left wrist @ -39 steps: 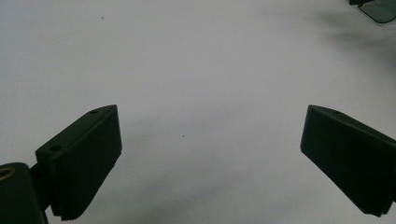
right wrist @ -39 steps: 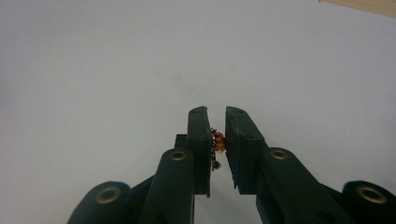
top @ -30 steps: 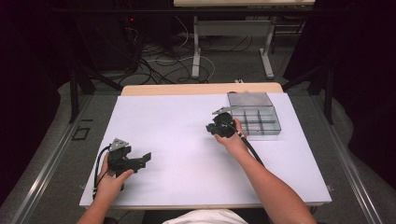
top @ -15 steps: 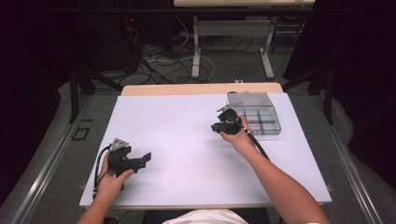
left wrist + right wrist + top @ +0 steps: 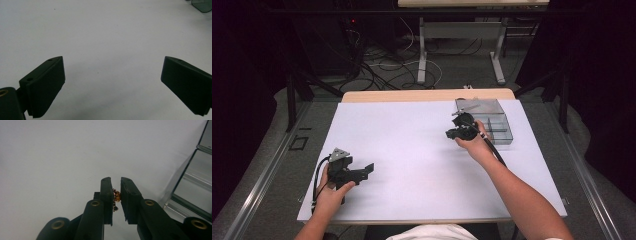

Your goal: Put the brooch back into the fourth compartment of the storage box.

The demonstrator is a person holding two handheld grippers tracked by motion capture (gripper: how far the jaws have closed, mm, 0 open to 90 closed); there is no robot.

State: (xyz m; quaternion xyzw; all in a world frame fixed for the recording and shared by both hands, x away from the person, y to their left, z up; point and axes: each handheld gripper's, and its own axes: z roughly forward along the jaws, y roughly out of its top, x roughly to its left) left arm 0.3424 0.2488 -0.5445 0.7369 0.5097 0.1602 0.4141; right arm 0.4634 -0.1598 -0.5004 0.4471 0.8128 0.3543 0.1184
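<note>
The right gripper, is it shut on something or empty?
Shut on a small golden object: the right gripper has its jaws pressed against it from both sides.

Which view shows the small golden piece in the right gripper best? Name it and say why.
The right gripper view: the small golden piece sits close up, pinched between the right gripper jaws. In the high view that gripper is far off, the piece too small to tell.

Matt white worktop, black plastic fingers, clear plastic box

The worktop [image 5: 412, 150] looks smooth, matt and white, with a bare wood strip along its far edge. The fingers [image 5: 107, 195] look like matt black plastic with ribbed pads and brass-coloured rivets, pinching a small glossy golden-brown object [image 5: 116, 196]. At right, the compartment box [image 5: 492, 122] is smooth, transparent, smoky plastic.
</note>
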